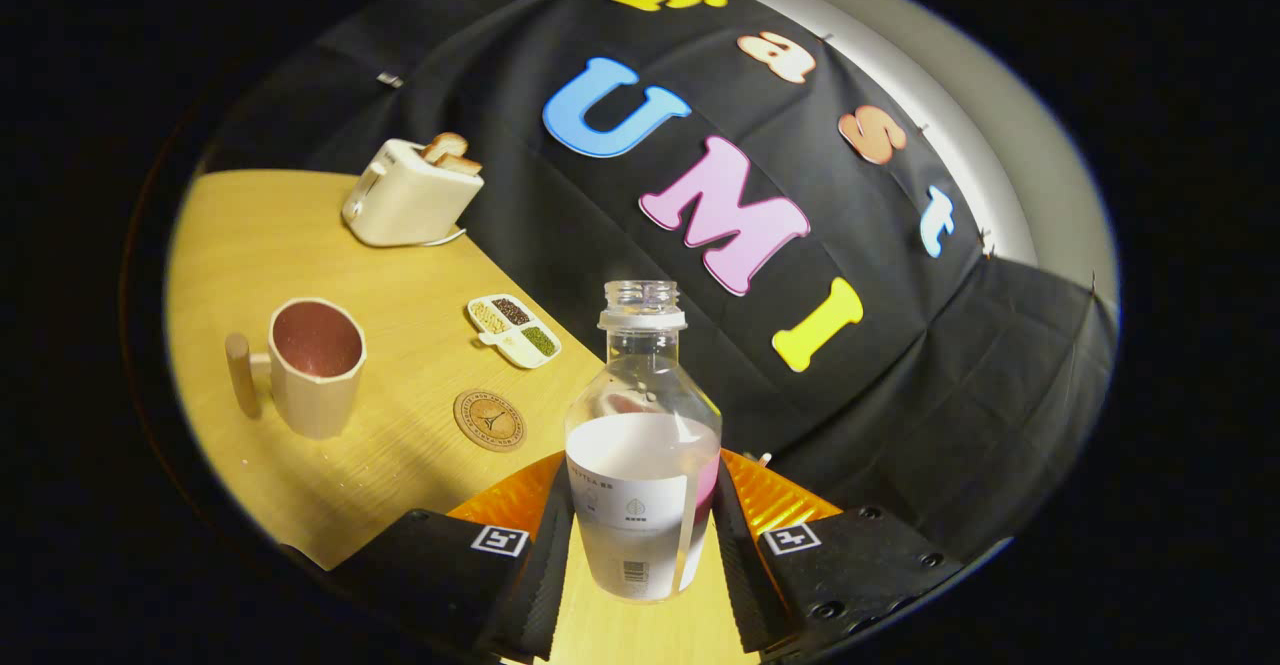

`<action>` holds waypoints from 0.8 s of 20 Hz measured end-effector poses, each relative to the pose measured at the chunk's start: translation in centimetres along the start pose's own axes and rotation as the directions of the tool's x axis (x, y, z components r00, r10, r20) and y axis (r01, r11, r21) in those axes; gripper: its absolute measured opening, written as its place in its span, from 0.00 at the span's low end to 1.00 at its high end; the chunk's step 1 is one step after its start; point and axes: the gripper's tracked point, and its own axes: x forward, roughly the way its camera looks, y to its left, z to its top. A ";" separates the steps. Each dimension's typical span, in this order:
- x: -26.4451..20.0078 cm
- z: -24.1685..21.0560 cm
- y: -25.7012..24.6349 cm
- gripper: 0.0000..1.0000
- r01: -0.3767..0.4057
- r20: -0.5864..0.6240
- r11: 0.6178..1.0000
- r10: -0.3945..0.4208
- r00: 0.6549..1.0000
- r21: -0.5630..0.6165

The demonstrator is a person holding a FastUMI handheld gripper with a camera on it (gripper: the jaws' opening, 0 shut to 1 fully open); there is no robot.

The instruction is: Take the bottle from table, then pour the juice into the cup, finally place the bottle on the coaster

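Gripper (640,545) clamped on the bottle (642,445), one finger pressed against each side of its lower body. Bottle clear, uncapped, wrapped in a pale label, standing up between the fingers with its open mouth away from the camera; a trace of pink visible inside near the label's edge, liquid level hard to judge. Whole scene tilted, so whether the bottle's base touches the wooden table (400,275) cannot be told.

Taking the bottle as the landmark: coaster (489,420), a round brown disc with a printed emblem, flat on the table just beside the bottle's left shoulder and unoccupied. Cup (310,365) further out the same way, beyond the coaster, beige with a wooden handle on its far side from the bottle, reddish-pink inside. Small divided tray (514,329) of beans or grains up and to the left of the bottle's neck, past the coaster. Cream toaster (408,195) with toast (450,152) poking out, furthest from the bottle, at the table's back edge against the black cloth wall.
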 end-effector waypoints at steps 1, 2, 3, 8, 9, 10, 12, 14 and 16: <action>-0.1 0.4 0.4 0.70 0.002 0.016 0.998 -0.001 1.000 -0.062; 0.0 0.9 1.1 0.69 0.003 0.027 0.993 0.000 1.000 -0.120; 0.2 1.0 1.7 0.70 -0.002 0.027 0.984 0.007 1.000 -0.179; 0.0 2.2 4.3 0.69 -0.003 0.035 0.928 0.017 0.999 -0.372; 0.5 2.2 4.9 0.69 -0.005 0.033 0.918 0.020 0.999 -0.397; 0.9 2.3 5.4 0.69 -0.008 0.035 0.905 0.025 0.999 -0.425; 1.4 2.4 6.0 0.69 -0.011 0.033 0.878 0.031 0.999 -0.479; 1.7 2.3 6.3 0.69 -0.014 0.025 0.851 0.032 0.999 -0.525; 2.0 2.4 6.7 0.70 -0.014 0.024 0.831 0.032 0.999 -0.555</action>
